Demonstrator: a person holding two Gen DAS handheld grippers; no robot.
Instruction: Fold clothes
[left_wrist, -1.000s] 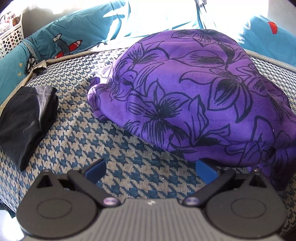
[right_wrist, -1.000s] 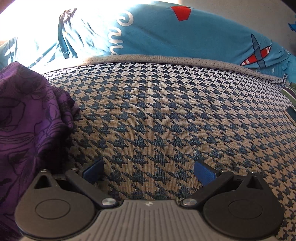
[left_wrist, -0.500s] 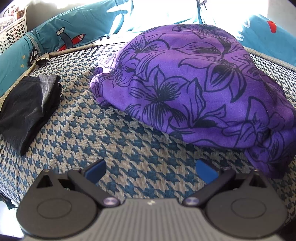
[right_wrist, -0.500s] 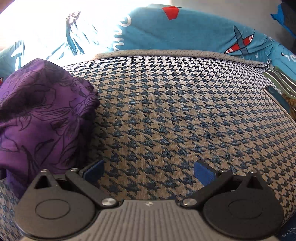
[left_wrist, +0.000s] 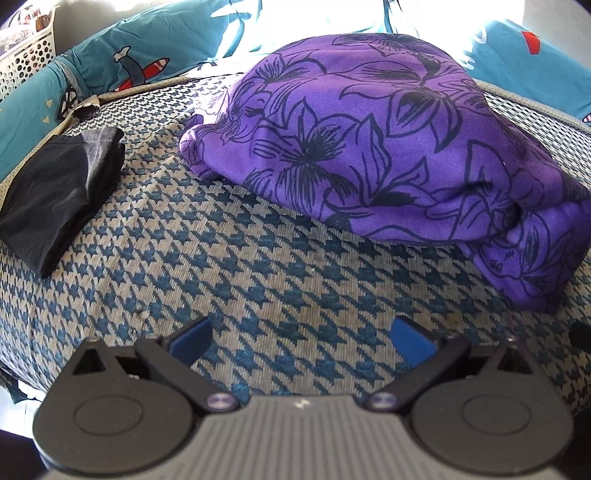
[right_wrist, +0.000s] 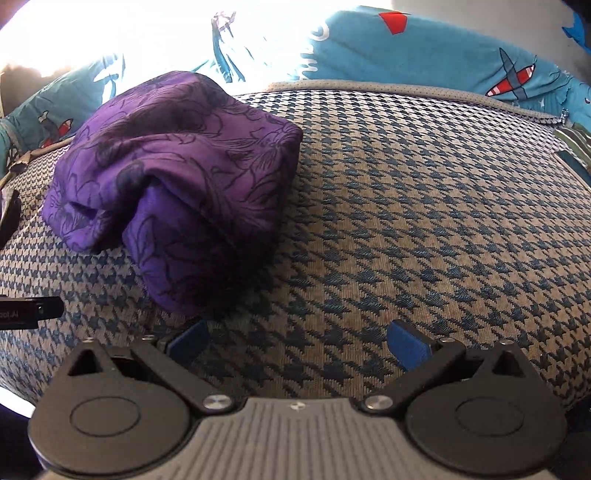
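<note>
Blue-and-beige houndstooth woven cushion (left_wrist: 258, 266), teal aeroplane-print bedding (right_wrist: 443, 48) behind. Purple black-flowered fabric garment (left_wrist: 369, 155) folded into compact bundle, centre. Folded black cloth (left_wrist: 55, 195) at left. Left gripper (left_wrist: 301, 338) and right gripper (right_wrist: 295, 341): spread, empty. Folding apparently complete; stacking possibly outstanding.

One purple floral garment (left_wrist: 373, 147), one folded black garment (left_wrist: 55, 195), perhaps one striped item (right_wrist: 574, 142), two grippers (left_wrist: 301, 341) (right_wrist: 295, 341)

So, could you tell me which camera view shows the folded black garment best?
The left wrist view: the black garment lies whole and unobstructed on the houndstooth surface, left of the purple floral cloth. The right wrist view catches only a dark sliver at its left edge.
</note>
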